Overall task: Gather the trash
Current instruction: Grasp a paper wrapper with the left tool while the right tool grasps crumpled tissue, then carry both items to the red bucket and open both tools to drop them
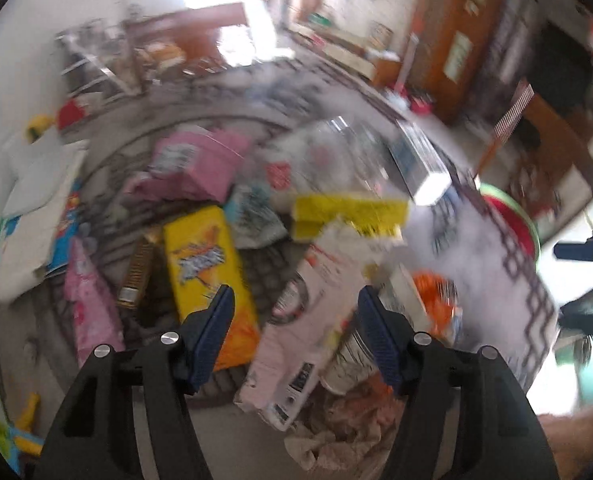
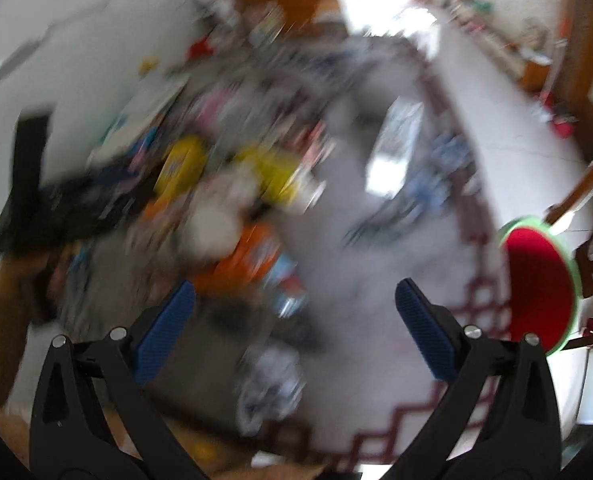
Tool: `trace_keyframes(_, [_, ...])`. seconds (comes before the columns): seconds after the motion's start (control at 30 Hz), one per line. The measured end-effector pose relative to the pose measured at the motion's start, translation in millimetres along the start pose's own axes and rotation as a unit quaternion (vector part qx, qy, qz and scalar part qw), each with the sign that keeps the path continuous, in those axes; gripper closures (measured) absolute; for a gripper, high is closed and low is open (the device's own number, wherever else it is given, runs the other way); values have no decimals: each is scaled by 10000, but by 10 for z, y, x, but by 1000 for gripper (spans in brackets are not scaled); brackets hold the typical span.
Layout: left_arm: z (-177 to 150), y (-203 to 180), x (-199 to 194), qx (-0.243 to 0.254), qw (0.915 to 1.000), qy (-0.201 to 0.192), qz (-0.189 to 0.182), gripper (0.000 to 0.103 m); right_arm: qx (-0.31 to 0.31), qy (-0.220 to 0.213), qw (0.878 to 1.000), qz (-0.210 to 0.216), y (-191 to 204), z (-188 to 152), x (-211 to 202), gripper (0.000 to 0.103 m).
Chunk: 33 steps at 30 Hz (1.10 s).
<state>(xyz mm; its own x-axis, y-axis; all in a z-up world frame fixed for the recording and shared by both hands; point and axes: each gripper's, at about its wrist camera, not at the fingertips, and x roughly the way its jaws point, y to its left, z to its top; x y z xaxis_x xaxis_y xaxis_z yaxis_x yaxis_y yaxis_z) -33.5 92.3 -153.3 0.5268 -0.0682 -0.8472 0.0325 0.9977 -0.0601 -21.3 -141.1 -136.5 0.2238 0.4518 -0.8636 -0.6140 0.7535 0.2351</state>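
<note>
A heap of trash lies on a grey patterned rug [image 1: 268, 96]. In the left wrist view I see a yellow snack box [image 1: 208, 256], a pale pink carton [image 1: 308, 320], a second yellow box [image 1: 348, 212], a pink box [image 1: 200, 160], an orange wrapper [image 1: 436, 300] and crumpled tissue [image 1: 348, 428]. My left gripper [image 1: 295, 296] hangs open above the pale pink carton, touching nothing. The right wrist view is heavily blurred. There my right gripper [image 2: 295, 285] stands open and empty over the rug, just below the orange wrapper [image 2: 252, 256], with a crumpled grey wad [image 2: 272, 384] beneath it.
A clear plastic package [image 1: 376, 148] lies behind the heap. A red watermelon-shaped disc [image 2: 536, 284] sits at the rug's right edge by its maroon lattice border [image 2: 476, 308]. White sheets [image 1: 36, 200] lie at the left; shelves and wooden furniture [image 1: 456, 40] stand at the back.
</note>
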Motion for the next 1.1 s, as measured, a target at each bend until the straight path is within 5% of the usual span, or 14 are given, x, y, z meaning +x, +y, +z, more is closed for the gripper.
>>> trace_keyframes(0.2, [4,-64,314,307,9984,457,-117,42,-31,736,9966,369,134,-369,376,46])
trace_keyframes(0.43, [-11,-270,669,511,9945,903,-144,38,213,1064,9934,380,70,-510,526,48])
trace_keyframes(0.5, [-25,-244,709,281,9948,944,-243,46,300,1200,9918,321,29,-553,568,49])
trace_keyframes(0.57, [-16,-193,655,42,9958,860,-300,53,392,1233,9910,352,-28,-568,580,61])
trace_keyframes(0.63, [-3,-151,569,-108,9965,755,-350,64,463,1137,9916,411,-64,-566,518,66])
trace_keyframes(0.7, [23,-125,424,-197,9979,566,-239,97,502,936,9935,401,-91,-536,409,68])
trace_keyframes(1.1, [400,-420,-239,-453,9948,-551,-727,98,1104,-674,9915,159,-547,-75,-273,69])
